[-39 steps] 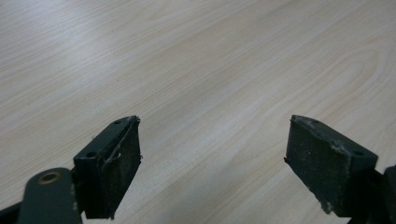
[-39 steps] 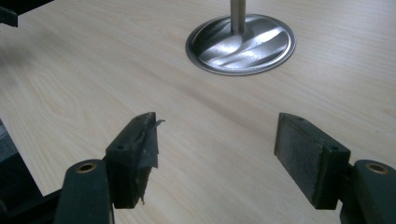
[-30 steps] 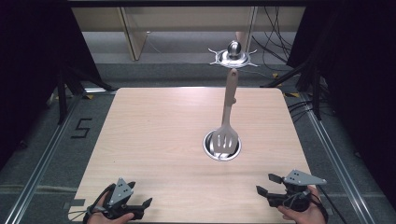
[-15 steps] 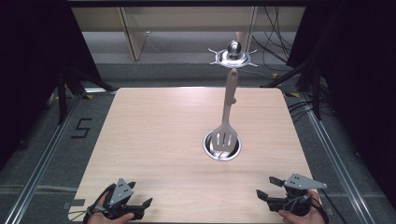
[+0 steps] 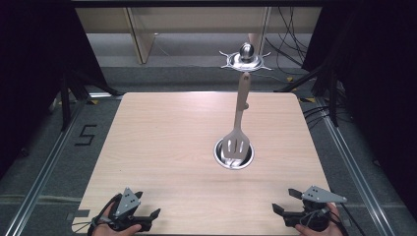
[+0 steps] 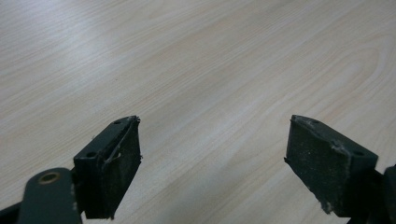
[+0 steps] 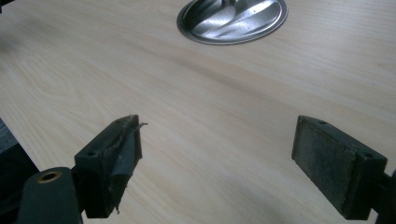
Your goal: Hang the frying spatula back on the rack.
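Observation:
A slotted spatula point(image 5: 238, 129) with a long wooden handle stands tilted in a round steel cup point(image 5: 234, 153) set into the wooden table point(image 5: 162, 147); its handle leans toward the far edge. The cup's steel rim point(image 7: 232, 18) is at the top of the right gripper view. My left gripper point(image 5: 147, 219) hovers open at the table's near left edge, with only bare wood between its pads point(image 6: 109, 170). Open too is my right gripper point(image 5: 285, 202), at the near right edge, nothing between its pads point(image 7: 336, 170).
A silver star-shaped base with a ball point(image 5: 246, 56) sits on the floor beyond the table's far edge. Cables point(image 5: 295, 54) trail on the floor at the back right. Metal rails point(image 5: 49, 162) flank the table on both sides.
Both grippers have shifted very slightly near the front edge. The spatula and cup have not moved.

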{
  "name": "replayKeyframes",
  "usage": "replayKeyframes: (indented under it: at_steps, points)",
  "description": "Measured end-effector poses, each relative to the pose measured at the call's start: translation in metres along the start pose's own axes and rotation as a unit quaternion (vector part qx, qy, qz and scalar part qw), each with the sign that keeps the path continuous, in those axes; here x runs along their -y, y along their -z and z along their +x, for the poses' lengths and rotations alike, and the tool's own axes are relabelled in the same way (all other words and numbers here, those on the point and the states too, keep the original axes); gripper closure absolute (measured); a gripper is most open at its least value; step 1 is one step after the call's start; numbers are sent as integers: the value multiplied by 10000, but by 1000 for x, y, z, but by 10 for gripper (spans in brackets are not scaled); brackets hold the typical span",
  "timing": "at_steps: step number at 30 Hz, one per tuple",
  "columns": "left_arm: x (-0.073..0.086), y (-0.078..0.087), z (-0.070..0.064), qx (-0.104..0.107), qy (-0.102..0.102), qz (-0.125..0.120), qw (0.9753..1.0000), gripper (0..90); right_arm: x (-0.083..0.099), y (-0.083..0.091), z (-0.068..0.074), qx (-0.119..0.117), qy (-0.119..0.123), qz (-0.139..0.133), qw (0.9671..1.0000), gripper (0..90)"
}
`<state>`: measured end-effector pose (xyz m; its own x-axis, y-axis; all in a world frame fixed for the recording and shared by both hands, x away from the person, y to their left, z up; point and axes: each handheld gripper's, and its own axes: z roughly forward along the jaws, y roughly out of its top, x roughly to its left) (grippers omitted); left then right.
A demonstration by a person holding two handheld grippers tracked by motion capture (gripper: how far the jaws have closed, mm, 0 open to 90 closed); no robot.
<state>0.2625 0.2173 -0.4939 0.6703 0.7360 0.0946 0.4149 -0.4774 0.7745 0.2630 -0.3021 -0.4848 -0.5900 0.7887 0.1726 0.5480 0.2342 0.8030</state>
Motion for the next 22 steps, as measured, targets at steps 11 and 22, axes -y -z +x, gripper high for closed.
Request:
replayKeyframes:
  at_steps: [11,22]
  points:
    - [1,0,-2,0,156,1,9999,172,5,3,2,60,93,90,9999,166]
    - [0,0,-2,24,131,0,9999,172,6,2,-5,119,195,30,9997,167]
